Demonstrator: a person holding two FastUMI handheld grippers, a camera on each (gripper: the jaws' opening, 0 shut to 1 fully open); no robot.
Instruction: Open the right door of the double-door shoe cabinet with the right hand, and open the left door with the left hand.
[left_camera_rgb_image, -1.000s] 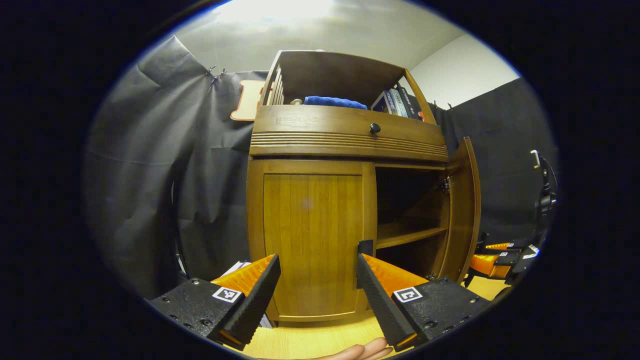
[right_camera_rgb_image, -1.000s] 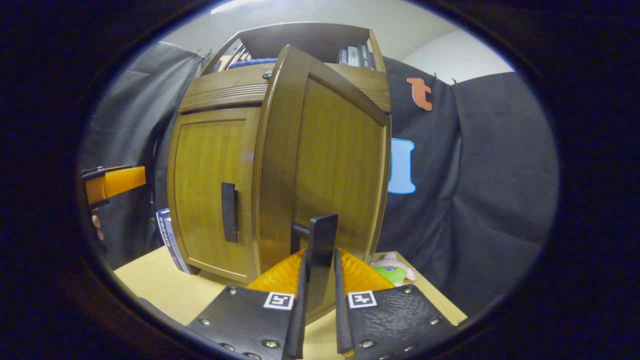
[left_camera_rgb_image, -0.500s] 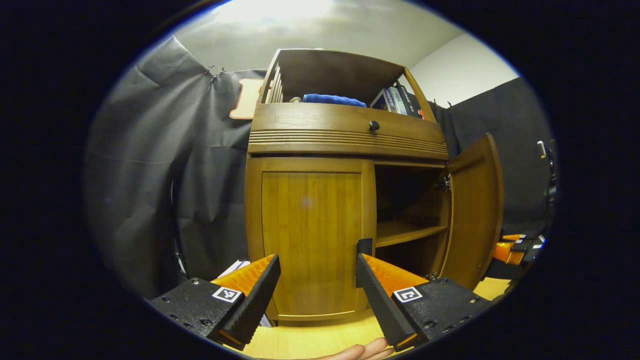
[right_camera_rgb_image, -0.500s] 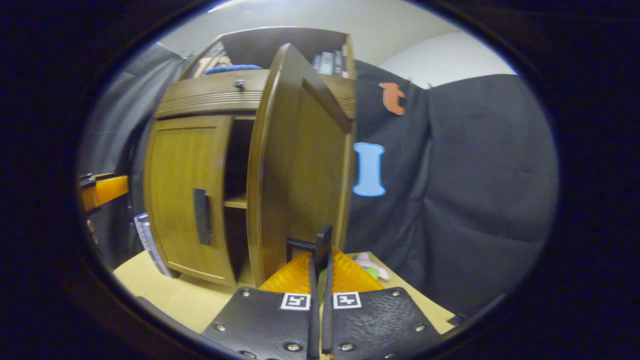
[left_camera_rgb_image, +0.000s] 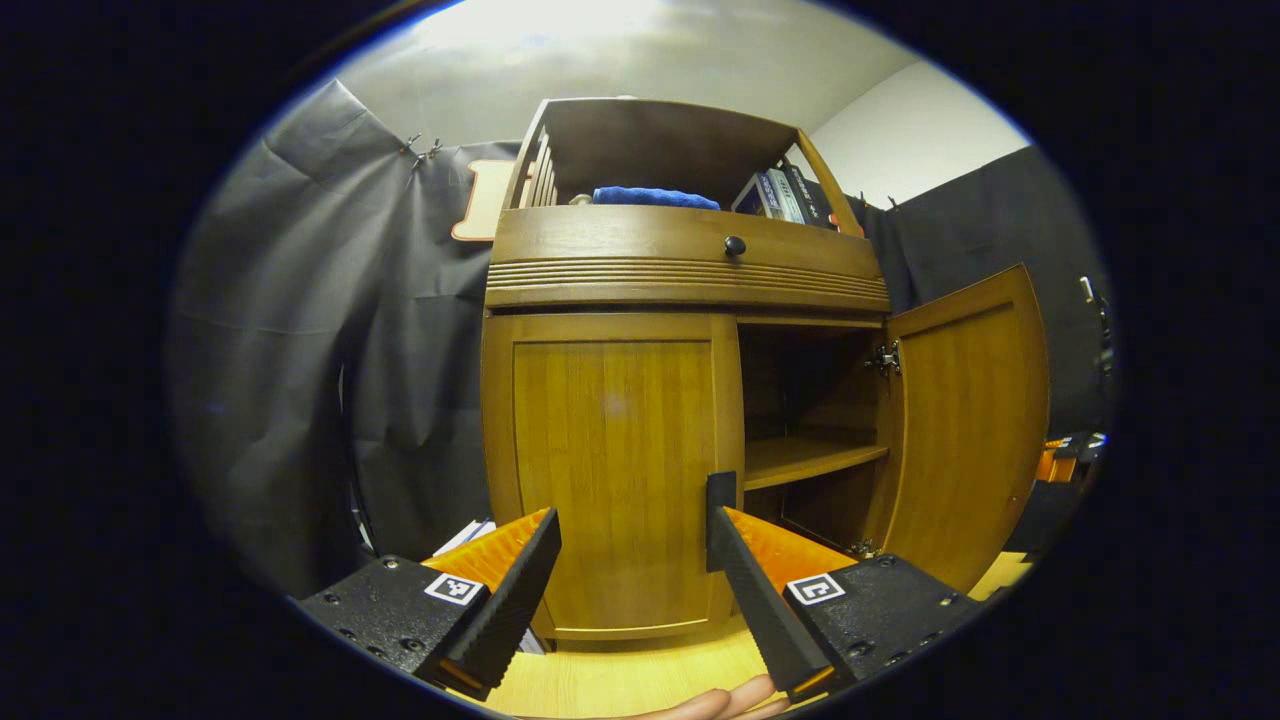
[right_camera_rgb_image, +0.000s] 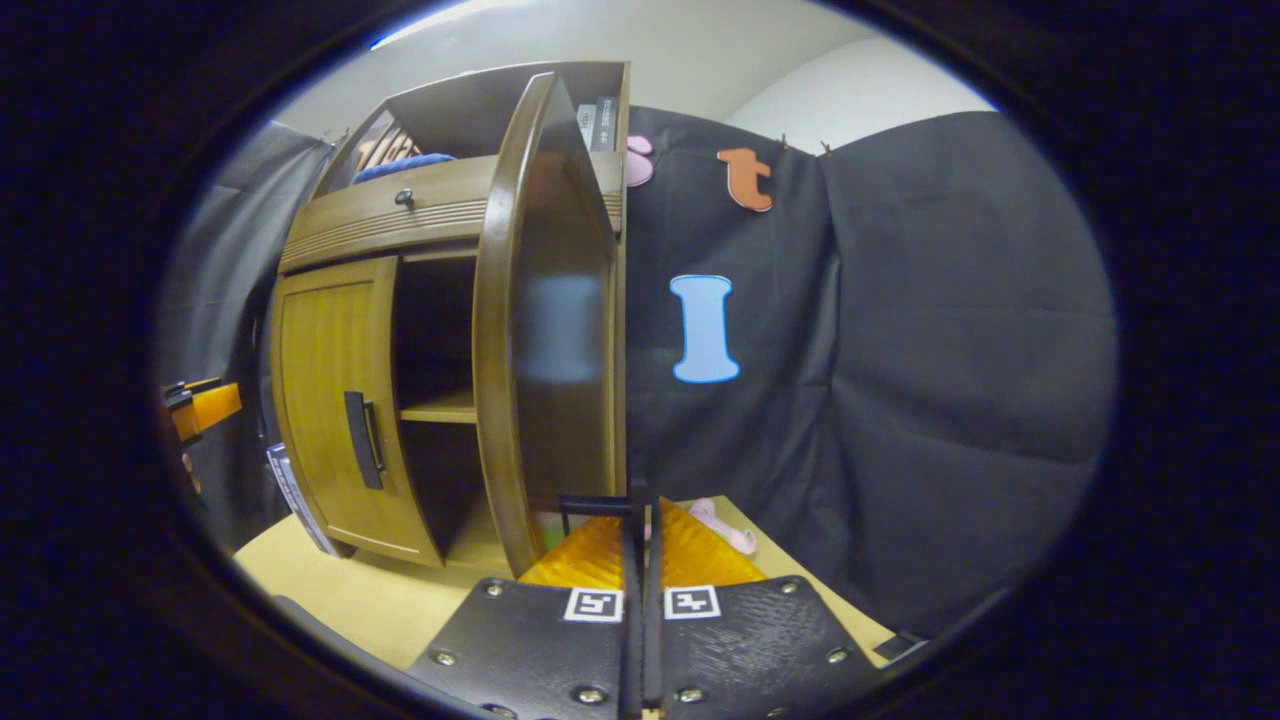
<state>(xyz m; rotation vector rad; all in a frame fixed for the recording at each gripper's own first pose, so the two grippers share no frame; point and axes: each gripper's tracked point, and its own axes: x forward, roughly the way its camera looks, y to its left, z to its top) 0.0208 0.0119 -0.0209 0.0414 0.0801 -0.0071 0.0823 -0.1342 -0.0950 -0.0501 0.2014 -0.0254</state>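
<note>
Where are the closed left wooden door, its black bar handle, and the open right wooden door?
Closed left wooden door (left_camera_rgb_image: 612, 470), left gripper view, centre panel.
Black bar handle (right_camera_rgb_image: 357, 439), right gripper view, mid-bar.
Open right wooden door (left_camera_rgb_image: 965, 420), left gripper view, inner face.

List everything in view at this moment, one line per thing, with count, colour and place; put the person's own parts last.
brown wooden shoe cabinet: 1, brown, on the table.
closed left door: 1, brown, cabinet front left.
black bar handle of the left door: 1, black, on that door's inner edge.
open right door: 1, brown, swung wide.
black handle of the right door: 1, black, between the right gripper's fingers.
round black drawer knob: 1, black, drawer front.
folded blue cloth: 1, blue, top shelf.
light wooden table: 1, pale yellow, under the cabinet.
left gripper: 1, orange and black, open before the left door.
right gripper: 1, orange and black, on the right door's handle.
</note>
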